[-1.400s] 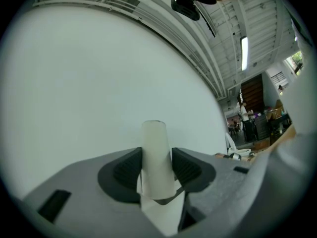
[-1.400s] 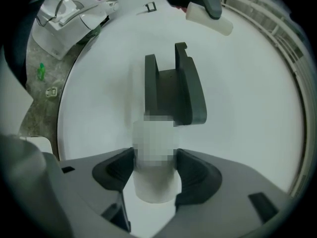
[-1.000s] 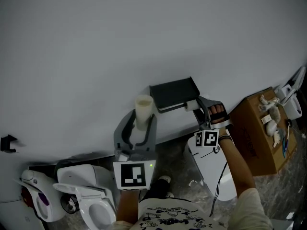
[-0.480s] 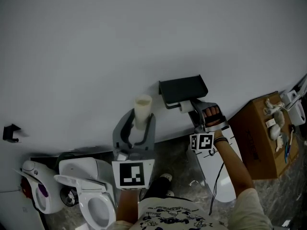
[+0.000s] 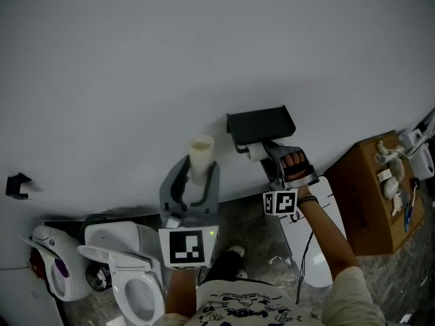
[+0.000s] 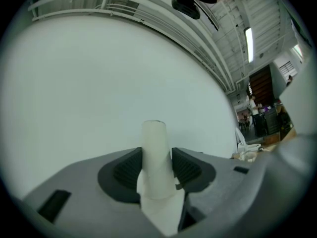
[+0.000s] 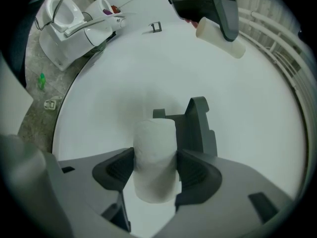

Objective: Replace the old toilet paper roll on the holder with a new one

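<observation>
White wall (image 5: 204, 53) fills the bathroom corner where you stand, with a toilet (image 5: 129, 277) at lower left and a cardboard box (image 5: 367, 195) at far right on the stone-patterned floor (image 5: 251, 223). Your left gripper (image 6: 157, 168) is clamped on the old toilet paper roll (image 6: 156, 148), a cream tube worn nearly to its core. It stands upright between the pads (image 6: 124, 170), well apart from the holder (image 5: 262, 124). Your right gripper (image 7: 155, 168) is closed on the new roll (image 7: 155, 152) (plump and white, pressed from both sides), holding it just under that black wall-mounted holder. In the head view, new roll and holder look to be touching or nearly so; which one cannot be told.
</observation>
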`<state>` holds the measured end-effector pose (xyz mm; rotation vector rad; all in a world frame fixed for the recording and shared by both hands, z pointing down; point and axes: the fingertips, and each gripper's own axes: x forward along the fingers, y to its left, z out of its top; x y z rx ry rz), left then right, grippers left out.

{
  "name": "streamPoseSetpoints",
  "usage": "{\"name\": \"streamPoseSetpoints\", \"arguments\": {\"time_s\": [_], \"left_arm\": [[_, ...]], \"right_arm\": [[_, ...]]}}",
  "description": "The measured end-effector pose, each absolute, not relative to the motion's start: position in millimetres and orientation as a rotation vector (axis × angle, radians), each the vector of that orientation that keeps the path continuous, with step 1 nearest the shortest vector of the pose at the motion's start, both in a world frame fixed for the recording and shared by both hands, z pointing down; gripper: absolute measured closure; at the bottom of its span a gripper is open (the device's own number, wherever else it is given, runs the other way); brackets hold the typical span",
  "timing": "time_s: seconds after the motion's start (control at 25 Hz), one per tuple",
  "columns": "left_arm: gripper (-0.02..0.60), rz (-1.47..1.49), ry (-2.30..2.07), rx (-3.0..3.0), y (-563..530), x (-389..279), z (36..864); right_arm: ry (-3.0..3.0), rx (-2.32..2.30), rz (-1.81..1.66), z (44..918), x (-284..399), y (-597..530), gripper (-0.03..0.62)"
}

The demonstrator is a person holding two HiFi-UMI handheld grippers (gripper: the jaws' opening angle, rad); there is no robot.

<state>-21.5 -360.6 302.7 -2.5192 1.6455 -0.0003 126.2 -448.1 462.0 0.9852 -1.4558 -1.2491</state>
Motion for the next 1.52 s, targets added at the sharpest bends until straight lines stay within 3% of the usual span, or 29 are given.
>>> {"name": "streamPoseSetpoints", "arguments": {"time_s": [0.84,1.52], "left_arm": [[0.388,-0.004,1.63,-2.533,-355.0,-14.3,303.9],[0.388,0.08,1.578,-2.544,-348.2,-3.4,292.9]], "right_arm": [[-1.777,1.114,-1.086,450.9,116.8,-399.0,0.293],[-2.432,1.886,-0.322,335.4,171.7,-335.5,0.296]]}}
